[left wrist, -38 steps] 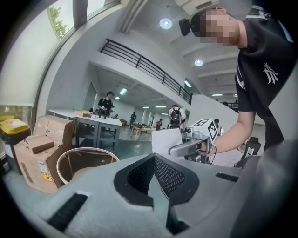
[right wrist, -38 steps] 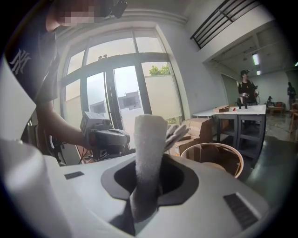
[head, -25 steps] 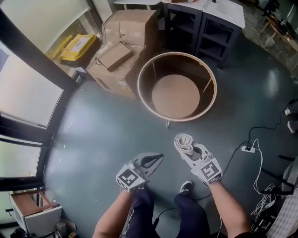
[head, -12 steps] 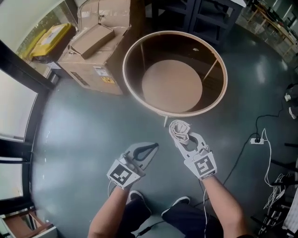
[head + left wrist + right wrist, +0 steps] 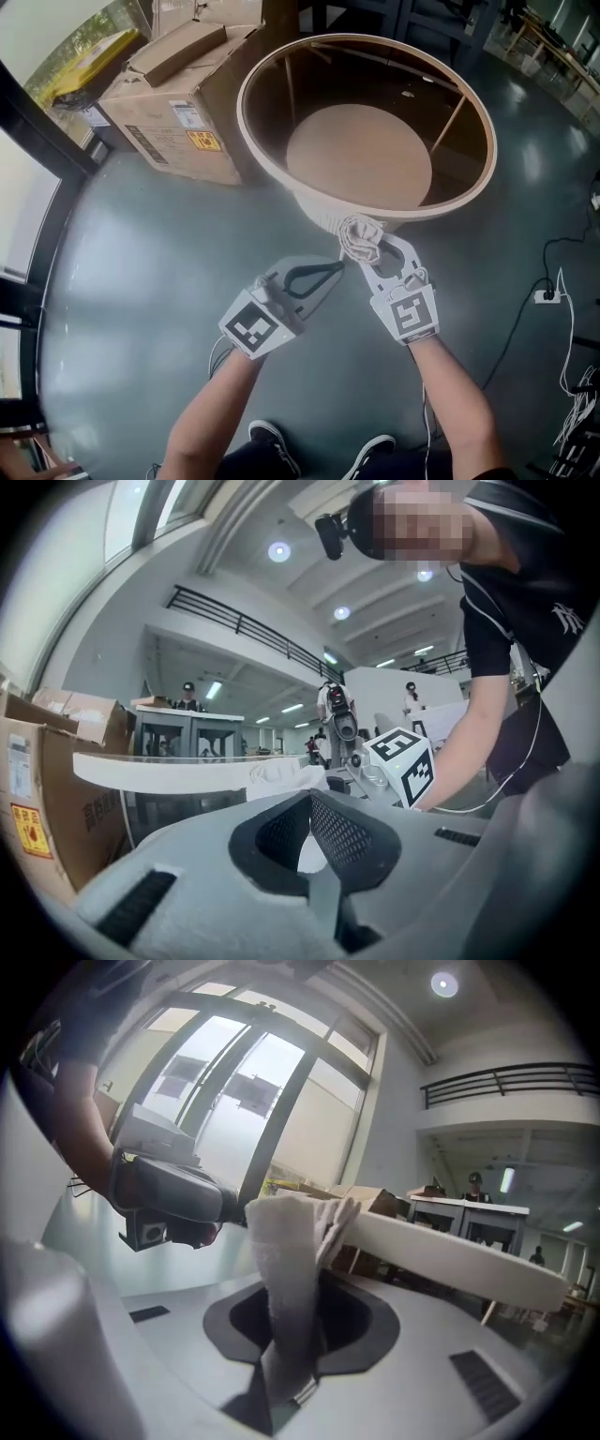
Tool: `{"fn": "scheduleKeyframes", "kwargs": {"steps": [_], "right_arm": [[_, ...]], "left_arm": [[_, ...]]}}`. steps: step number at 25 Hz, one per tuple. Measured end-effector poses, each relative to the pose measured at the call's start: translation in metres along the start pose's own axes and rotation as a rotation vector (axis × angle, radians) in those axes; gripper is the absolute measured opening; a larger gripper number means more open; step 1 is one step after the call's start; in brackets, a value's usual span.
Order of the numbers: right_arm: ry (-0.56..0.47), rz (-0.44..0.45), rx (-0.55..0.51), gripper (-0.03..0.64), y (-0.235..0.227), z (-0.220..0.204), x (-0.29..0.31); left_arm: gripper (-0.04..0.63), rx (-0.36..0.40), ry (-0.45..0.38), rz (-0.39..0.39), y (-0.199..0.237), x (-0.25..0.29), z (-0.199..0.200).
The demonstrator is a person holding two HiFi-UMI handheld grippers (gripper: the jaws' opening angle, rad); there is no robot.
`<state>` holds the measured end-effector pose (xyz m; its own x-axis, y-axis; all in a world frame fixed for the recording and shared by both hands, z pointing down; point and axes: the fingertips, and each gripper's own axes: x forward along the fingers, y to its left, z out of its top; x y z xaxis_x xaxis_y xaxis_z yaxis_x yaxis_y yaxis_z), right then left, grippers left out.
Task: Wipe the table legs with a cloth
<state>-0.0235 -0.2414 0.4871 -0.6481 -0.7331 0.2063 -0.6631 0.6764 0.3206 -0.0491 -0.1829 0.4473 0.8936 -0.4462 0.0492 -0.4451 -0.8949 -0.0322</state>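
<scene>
The right gripper point(image 5: 367, 246) is clamped on a bunched, off-white cloth point(image 5: 359, 236). In the right gripper view the cloth point(image 5: 286, 1241) rises out from between the jaws, and its top presses against the pale rim of the round table point(image 5: 450, 1251). From above, the cloth sits right at the near edge of that rim point(image 5: 255, 150); the open ring frames a lower round shelf point(image 5: 361, 155) inside it. A slim table leg point(image 5: 449, 123) runs between rim and shelf on the far right side. Whether the cloth touches a leg below the near rim cannot be told.

The left gripper point(image 5: 330, 271) is just left of the right one, near the rim but apart from it. Its jaws are pressed together at the tips with nothing between them. Its own view looks across at the cloth point(image 5: 281, 775) and the right gripper's marker cube point(image 5: 405, 761).

A cardboard box point(image 5: 178, 103) stands on the dark floor point(image 5: 141, 281) to the far left, touching or just beside the table. A power strip point(image 5: 547, 295) lies well to the right.
</scene>
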Motion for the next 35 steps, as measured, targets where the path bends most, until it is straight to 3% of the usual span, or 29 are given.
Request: {"fn": "scheduleKeyframes", "kwargs": {"steps": [6, 18, 30, 33, 35], "right_arm": [[-0.072, -0.006, -0.076, 0.081, 0.015, -0.031, 0.017], [0.053, 0.012, 0.087, 0.081, 0.058, -0.172, 0.053], [0.328, 0.093, 0.221, 0.083, 0.089, -0.298, 0.081], [0.414, 0.124, 0.262, 0.084, 0.091, -0.307, 0.085], [0.406, 0.129, 0.257, 0.083, 0.093, -0.286, 0.076]], "left_arm": [[0.006, 0.052, -0.007, 0.012, 0.012, -0.006, -0.047], [0.006, -0.015, 0.010, 0.012, 0.029, 0.004, -0.121], [0.006, -0.074, 0.053, 0.015, 0.037, 0.007, -0.176], [0.006, -0.079, 0.061, 0.016, 0.038, 0.005, -0.181], [0.006, -0.079, 0.063, 0.014, 0.036, 0.003, -0.181]]}}
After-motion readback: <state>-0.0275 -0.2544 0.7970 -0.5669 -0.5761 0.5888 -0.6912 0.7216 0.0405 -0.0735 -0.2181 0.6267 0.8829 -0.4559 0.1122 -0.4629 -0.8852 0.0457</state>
